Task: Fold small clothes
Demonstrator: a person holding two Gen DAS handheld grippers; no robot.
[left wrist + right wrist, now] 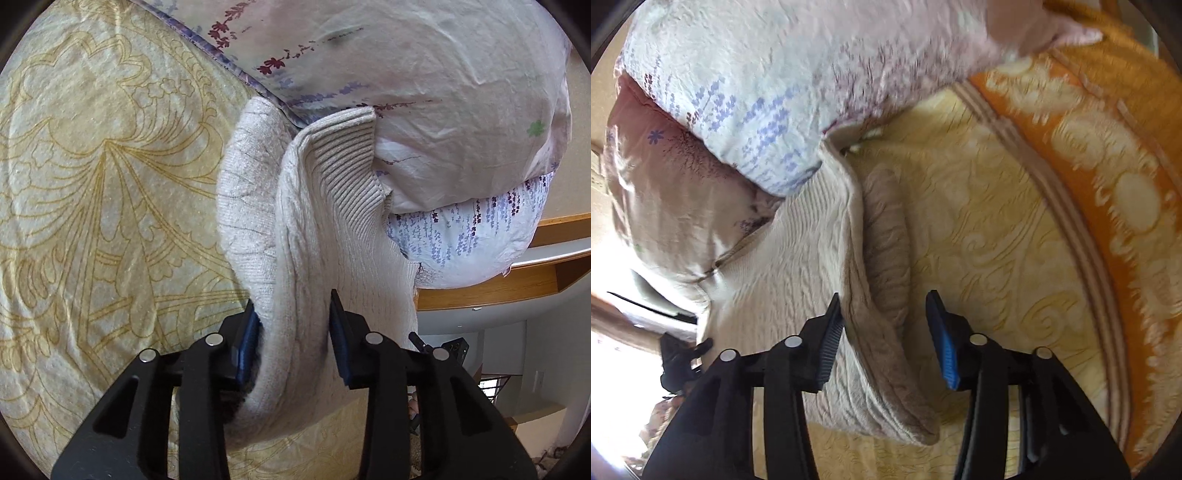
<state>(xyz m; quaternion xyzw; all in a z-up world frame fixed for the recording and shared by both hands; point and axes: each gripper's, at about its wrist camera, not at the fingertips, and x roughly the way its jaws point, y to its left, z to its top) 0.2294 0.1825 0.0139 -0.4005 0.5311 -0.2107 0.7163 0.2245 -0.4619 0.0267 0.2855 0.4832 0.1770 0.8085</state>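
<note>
A cream knit sweater (258, 206) lies bunched on the bed, its ribbed hem (343, 166) pushed up against the pillows. My left gripper (291, 332) has a thick fold of the knit filling the space between its blue pads, and both pads press into it. In the right wrist view the same sweater (812, 258) runs between the fingers of my right gripper (886, 339). The cloth leans on the left pad (829, 343), while a strip of bedspread shows between the fold and the right pad, so this gripper stands open.
The bed wears a cream bedspread (92, 184) with gold scrolls and an orange border (1108, 184). Floral pillows (406, 74) are stacked right behind the sweater. A wooden ledge (517, 280) and the room beyond lie past the bed's edge.
</note>
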